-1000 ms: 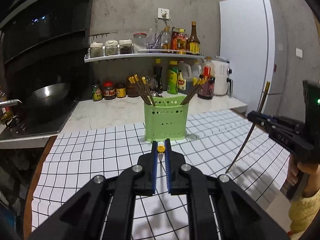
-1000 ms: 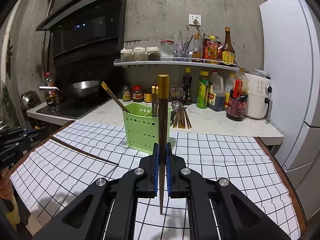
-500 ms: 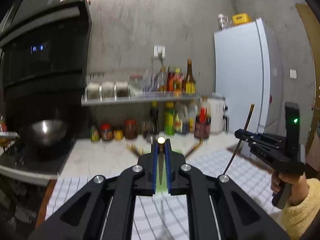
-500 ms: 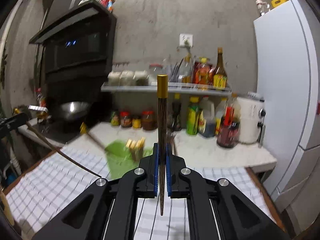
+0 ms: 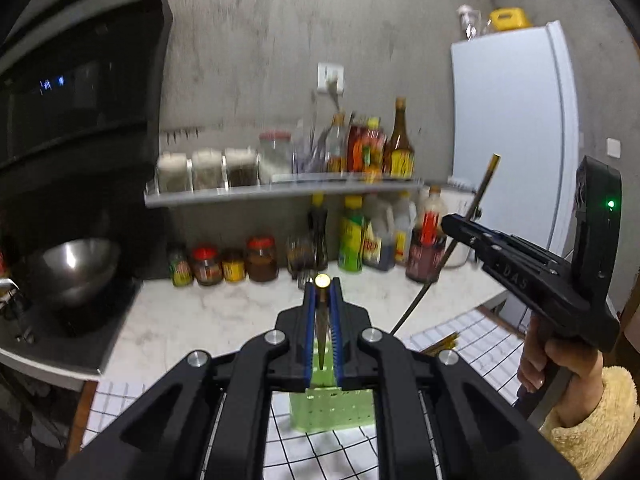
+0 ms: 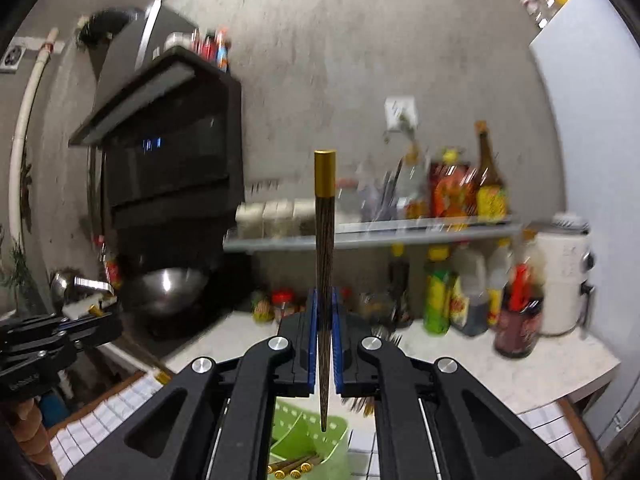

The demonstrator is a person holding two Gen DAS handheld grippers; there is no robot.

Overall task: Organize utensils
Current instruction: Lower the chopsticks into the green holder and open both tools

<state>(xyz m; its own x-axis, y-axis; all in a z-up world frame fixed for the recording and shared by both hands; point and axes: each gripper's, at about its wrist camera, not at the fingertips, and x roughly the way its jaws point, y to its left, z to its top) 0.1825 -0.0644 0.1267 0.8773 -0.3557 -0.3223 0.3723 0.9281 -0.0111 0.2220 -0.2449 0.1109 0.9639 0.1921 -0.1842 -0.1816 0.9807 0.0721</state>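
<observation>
My left gripper [image 5: 322,286] is shut on a dark wooden chopstick [image 5: 321,332] with a gold cap, its tip pointing down over the green utensil holder [image 5: 332,412]. My right gripper [image 6: 323,296] is shut on a second gold-capped chopstick [image 6: 324,264], held upright with its tip just above the green holder [image 6: 308,440], which has several chopsticks [image 6: 294,467] lying in it. The right gripper with its chopstick also shows in the left wrist view [image 5: 456,226]. The left gripper shows at the left edge of the right wrist view [image 6: 104,314].
The holder stands on a black-and-white checked cloth [image 5: 472,340]. Behind are a marble counter [image 5: 192,316], a wok on the stove [image 5: 72,264], a shelf of jars and sauce bottles [image 5: 280,188], a white fridge [image 5: 516,128] and a white appliance [image 6: 564,276].
Both grippers have risen and moved forward over the green holder, each still holding its chopstick. The views now look higher at the wall, and the holder sits low under the fingers.
</observation>
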